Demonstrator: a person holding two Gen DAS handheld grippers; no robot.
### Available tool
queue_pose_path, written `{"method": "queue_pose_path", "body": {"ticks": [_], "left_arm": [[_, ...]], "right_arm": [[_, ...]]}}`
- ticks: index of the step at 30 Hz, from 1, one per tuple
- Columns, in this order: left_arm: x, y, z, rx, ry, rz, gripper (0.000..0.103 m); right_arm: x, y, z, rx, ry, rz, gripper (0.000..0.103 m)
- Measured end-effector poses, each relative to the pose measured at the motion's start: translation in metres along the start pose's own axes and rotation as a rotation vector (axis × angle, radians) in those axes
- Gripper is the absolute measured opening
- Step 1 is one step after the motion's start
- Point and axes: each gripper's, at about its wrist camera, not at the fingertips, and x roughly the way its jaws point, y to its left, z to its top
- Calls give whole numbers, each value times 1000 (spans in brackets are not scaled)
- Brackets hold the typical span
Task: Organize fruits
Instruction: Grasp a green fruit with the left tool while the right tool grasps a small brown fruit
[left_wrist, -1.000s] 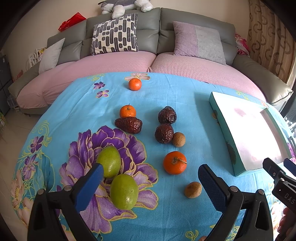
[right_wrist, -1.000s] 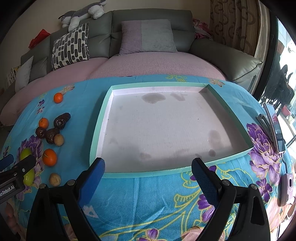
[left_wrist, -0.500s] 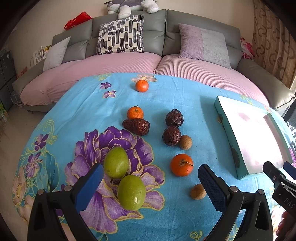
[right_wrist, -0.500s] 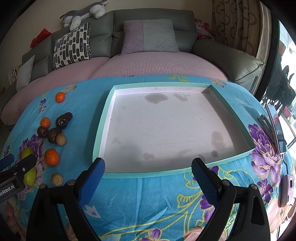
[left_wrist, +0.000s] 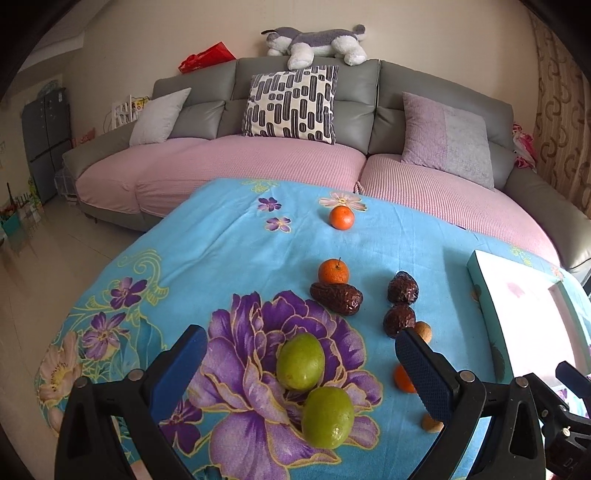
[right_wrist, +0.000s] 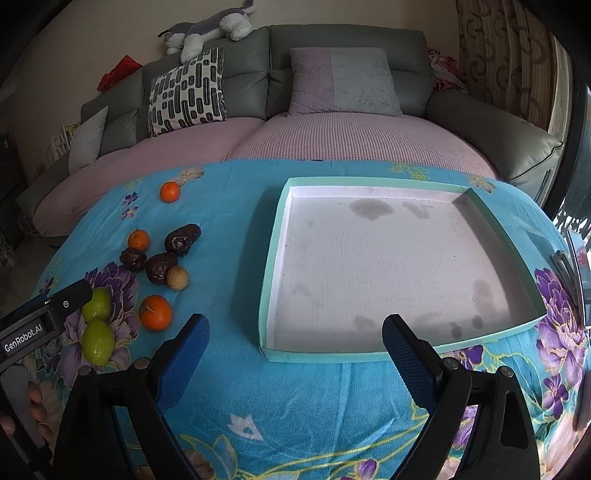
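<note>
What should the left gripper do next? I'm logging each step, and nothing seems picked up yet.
Probably ease the left gripper forward and down over the nearer green fruit, then close. Its jaws are open and empty, that fruit lies between them just ahead, and the tray holds no fruit yet. The second green fruit touches it, so go gently.

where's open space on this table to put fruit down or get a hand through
The tray holds nothing, so its whole floor is free. A bare cloth strip runs between the tray's left wall and the fruit. Crowded: the dark dates, oranges and green fruits left of it.
</note>
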Motion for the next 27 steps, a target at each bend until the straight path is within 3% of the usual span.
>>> {"method": "queue_pose_path", "body": {"ticks": [7, 11, 15, 20, 22, 25, 27], "left_arm": [[25, 11, -3, -24, 137, -19, 103], [32, 14, -7, -46, 174, -12, 103], [39, 11, -16, -62, 241, -45, 103], [48, 11, -29, -93, 328, -116, 89], [48, 10, -32, -92, 337, -126, 84], [49, 8, -36, -87, 362, -144, 76], [49, 6, -39, -80, 370, -153, 71]], "right_arm": [[0, 31, -1, -51, -22, 132, 95], [8, 43, -5, -69, 19, 215, 95], [18, 55, -10, -94, 57, 236, 85], [30, 69, -17, -131, 108, 261, 80], [34, 74, -20, -146, 130, 276, 69], [42, 79, -25, -171, 164, 273, 66], [44, 80, -27, -180, 177, 276, 56]]}}
